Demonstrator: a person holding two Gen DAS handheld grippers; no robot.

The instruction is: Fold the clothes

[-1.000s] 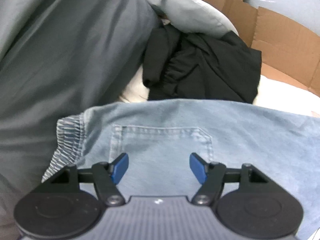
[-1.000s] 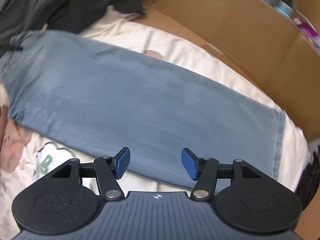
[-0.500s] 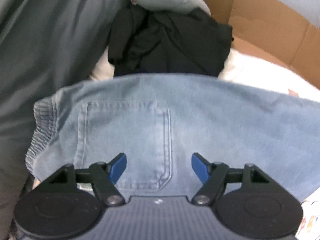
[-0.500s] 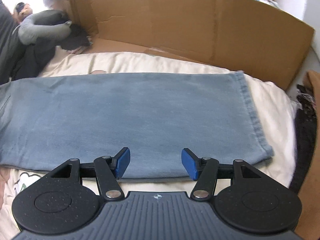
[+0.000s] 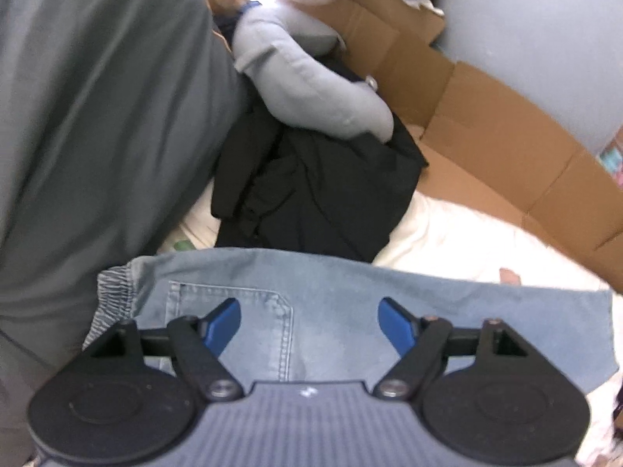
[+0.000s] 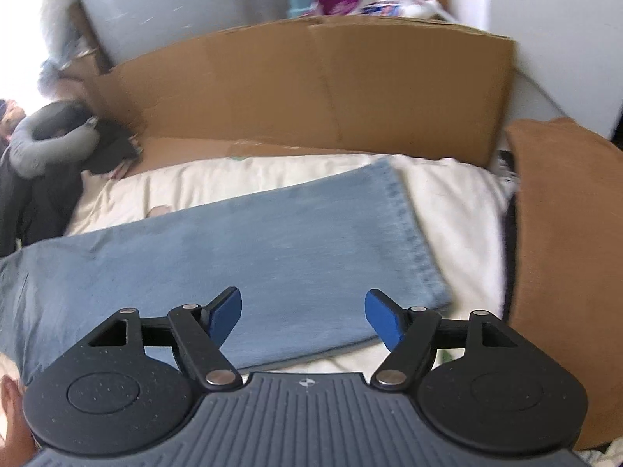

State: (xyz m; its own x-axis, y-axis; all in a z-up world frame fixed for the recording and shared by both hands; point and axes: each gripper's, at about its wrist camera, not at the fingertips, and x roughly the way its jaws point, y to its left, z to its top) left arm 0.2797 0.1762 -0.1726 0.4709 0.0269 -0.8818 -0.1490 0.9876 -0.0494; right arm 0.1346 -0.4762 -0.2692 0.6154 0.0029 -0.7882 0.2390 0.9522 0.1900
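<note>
Light blue jeans lie flat and folded lengthwise on a cream sheet. The left wrist view shows their waist end, with a back pocket and elastic waistband. My left gripper hovers above the pocket, its jaws opening, nothing between the blue pads. The right wrist view shows the leg end of the jeans, with the hem at the right. Above the near edge of that leg, my right gripper has its jaws opening too, with nothing in them.
A black garment pile and a grey neck pillow lie beyond the waistband. A grey cloth fills the left. Cardboard walls stand behind the sheet. A brown garment lies to the right of the hem.
My left gripper rose away from the jeans, so more of the pile and cardboard shows. The right gripper swung along the leg to the hem end and rolled. Both jaws have widened.
</note>
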